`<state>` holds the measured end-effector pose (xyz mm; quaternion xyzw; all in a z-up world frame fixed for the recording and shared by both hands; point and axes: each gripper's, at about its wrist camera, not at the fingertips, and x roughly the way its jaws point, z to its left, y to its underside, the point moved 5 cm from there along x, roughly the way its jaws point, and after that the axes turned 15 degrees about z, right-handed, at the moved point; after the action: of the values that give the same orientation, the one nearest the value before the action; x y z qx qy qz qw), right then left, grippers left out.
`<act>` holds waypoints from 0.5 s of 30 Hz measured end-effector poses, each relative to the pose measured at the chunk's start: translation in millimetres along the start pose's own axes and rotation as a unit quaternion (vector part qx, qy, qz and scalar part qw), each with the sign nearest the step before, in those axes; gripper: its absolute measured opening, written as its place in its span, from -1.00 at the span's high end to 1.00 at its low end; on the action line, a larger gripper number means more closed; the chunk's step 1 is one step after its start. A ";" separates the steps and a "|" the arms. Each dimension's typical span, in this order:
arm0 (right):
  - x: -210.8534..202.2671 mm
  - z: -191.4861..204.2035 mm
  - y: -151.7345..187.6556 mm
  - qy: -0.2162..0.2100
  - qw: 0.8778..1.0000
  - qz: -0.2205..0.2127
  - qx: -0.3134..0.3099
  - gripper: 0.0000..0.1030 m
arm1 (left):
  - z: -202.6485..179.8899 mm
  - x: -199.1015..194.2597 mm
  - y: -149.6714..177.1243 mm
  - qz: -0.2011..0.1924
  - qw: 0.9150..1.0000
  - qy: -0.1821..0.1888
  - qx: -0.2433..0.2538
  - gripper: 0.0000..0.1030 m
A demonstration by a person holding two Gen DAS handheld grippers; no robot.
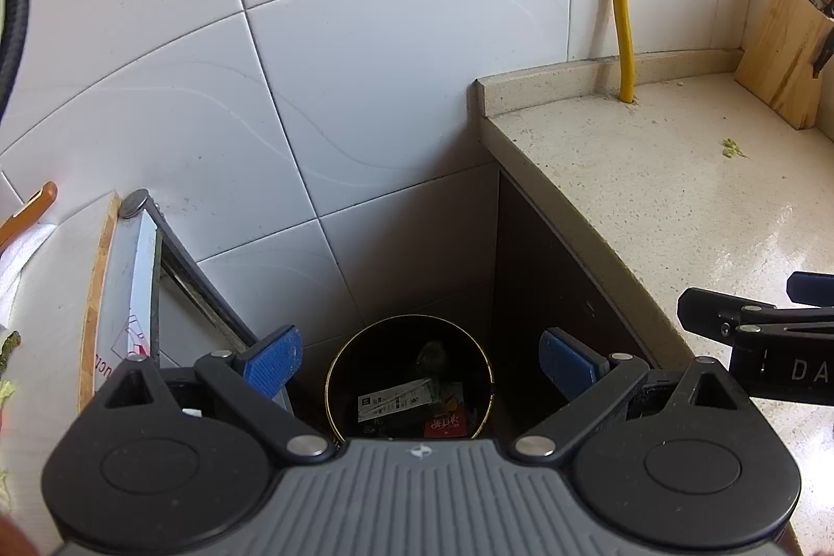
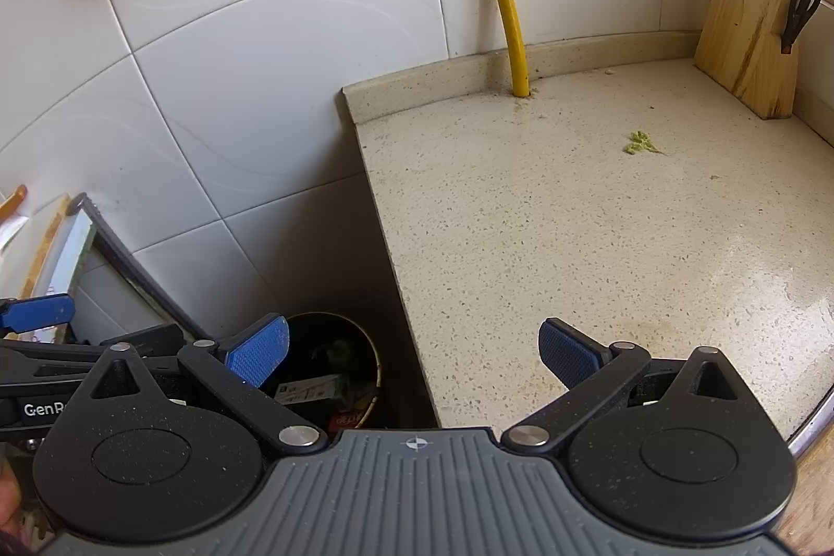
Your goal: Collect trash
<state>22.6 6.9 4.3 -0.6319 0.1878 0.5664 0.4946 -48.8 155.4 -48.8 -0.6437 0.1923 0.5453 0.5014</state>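
The round black waste bin with a thin gold rim sits on the floor in the gap between the white tiled wall and the end of the speckled beige stone desk, and it makes a handy marker for everything else. Inside it lie a white printed slip, a red wrapper and some darker scraps, so part of the collecting looks done. The left tongs hang directly above the bin's mouth, their blue pads spread wide with nothing between them, which reads as a load already let go or none picked up. The right tongs hover to the right of the bin, over the near edge of the desk, likewise spread and empty. What seems left is the small clump of pale green vegetable scrap, lying alone on the desk well to the right of the bin and farther back, in front of the light wooden knife block; a few tiny crumbs also dot the desk near the yellow hose that drops through the desk just beyond the bin. Judging by this, the job is mostly finished, with that green clump the clear remaining piece and the right tongs the nearer pair to fetch it.
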 end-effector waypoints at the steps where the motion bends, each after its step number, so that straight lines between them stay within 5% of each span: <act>1: 0.3 -0.2 0.2 0.000 1.000 0.001 0.000 -1.00 | -0.1 -0.1 0.2 0.000 1.000 0.000 0.000 -0.86; 15: 0.0 -1.2 0.6 -0.001 1.000 0.000 0.000 -1.00 | -2.4 1.4 -1.2 0.000 1.000 0.000 0.006 -0.86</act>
<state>22.7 5.6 3.9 -0.6316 0.1876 0.5670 0.4944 -46.2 154.3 -49.8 -0.6407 0.1960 0.5437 0.5054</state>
